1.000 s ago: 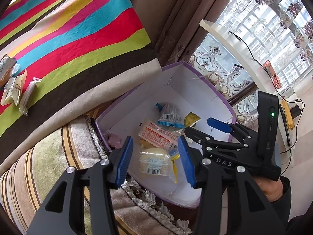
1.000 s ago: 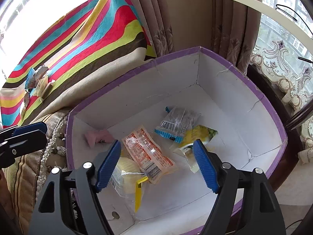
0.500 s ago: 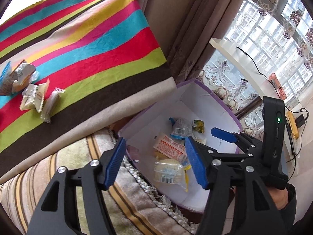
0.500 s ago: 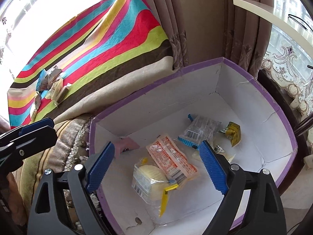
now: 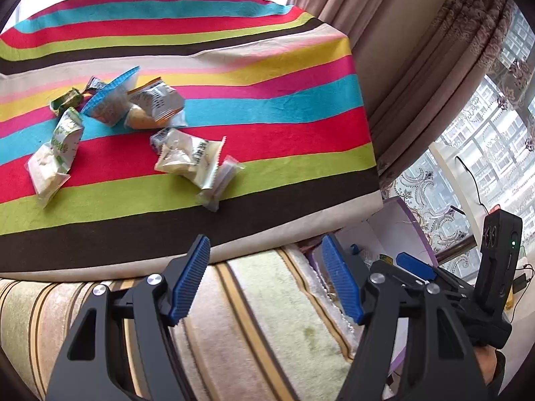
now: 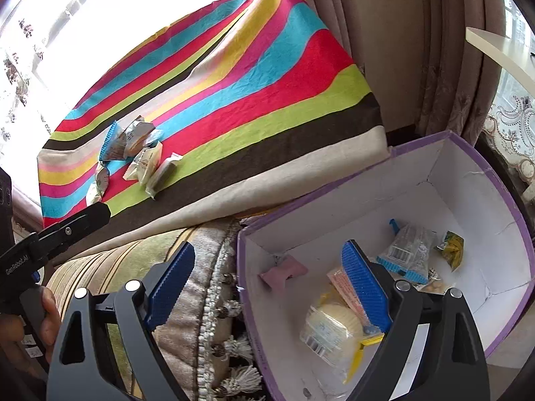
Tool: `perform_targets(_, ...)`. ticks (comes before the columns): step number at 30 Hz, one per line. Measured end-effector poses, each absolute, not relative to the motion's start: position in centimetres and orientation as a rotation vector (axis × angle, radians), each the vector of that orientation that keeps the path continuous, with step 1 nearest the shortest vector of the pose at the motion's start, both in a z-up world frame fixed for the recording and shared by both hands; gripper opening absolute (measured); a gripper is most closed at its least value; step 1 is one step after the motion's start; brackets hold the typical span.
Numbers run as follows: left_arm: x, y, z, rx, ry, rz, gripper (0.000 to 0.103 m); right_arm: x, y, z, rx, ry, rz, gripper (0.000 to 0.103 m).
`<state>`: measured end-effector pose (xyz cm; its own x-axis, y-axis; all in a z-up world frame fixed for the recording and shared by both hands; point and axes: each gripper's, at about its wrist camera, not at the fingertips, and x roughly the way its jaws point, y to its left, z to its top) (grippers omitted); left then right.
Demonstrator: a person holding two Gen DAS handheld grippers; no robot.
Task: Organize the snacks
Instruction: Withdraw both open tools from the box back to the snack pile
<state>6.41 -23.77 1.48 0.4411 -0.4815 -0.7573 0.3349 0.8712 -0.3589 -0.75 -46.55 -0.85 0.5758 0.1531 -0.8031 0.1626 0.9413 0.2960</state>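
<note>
Several wrapped snacks (image 5: 133, 117) lie in a loose pile on the striped cloth (image 5: 267, 77); the right wrist view shows the same pile (image 6: 133, 153). My left gripper (image 5: 264, 260) hangs open over the cushion below the cloth's edge, short of the pile, with nothing between its fingers. My right gripper (image 6: 267, 267) is open and empty, straddling the near left wall of the purple box (image 6: 334, 214). Inside the box lie a pink packet (image 6: 284, 270), a round cake packet (image 6: 331, 324), an orange-red wrapper (image 6: 341, 284), a clear blue-edged packet (image 6: 408, 254) and a yellow-green sweet (image 6: 451, 250).
A striped plush cushion (image 5: 267, 317) with a tasselled fringe (image 6: 217, 300) sits between cloth and box. Brown curtains (image 5: 418, 50) hang behind. At right, a white ledge (image 6: 501, 53) and a window with cables. A hand (image 6: 46, 317) holds the left gripper's handle.
Both grippers have drawn back from the box toward the striped cloth. The left one now faces the snack pile and its jaws stand wider. The right jaws widened a little.
</note>
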Motion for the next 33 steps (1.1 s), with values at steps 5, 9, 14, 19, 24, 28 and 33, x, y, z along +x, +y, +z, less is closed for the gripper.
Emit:
perform_targets(5,7.0,-20.3,0.9,-0.233,1.021,-0.453,0.070,0.4,-44.4,-0.6,0.333,0.973,0.029,0.087)
perform_targets(9,7.4,-17.8,0.4,-0.276,1.032,-0.404,0.070,1.2,-42.5,-0.6,0.308,0.983,0.062,0.087)
perform_targets(14,7.9,-15.4,0.0,-0.317,1.037,-0.356,0.070,2.2,-40.3,-0.6,0.237,1.009,0.083,0.087)
perform_targets(19,8.7,-13.3,-0.5,-0.348,1.041,-0.303,0.070,3.1,-39.3,-0.5,0.217,1.010,0.094,0.087)
perform_targets(24,9.3,-11.1,-0.7,-0.371,1.036,-0.250,0.070,4.3,-37.8,-0.4,0.189,1.008,0.113,0.087)
perform_targets(28,9.8,-9.5,-1.1,-0.395,1.036,-0.214,0.070,5.4,-36.7,-0.4,0.195,1.017,0.132,0.087)
perform_targets(33,10.5,-8.0,-1.5,-0.419,1.036,-0.186,0.070,6.8,-35.4,-0.7,0.214,1.033,0.145,0.087)
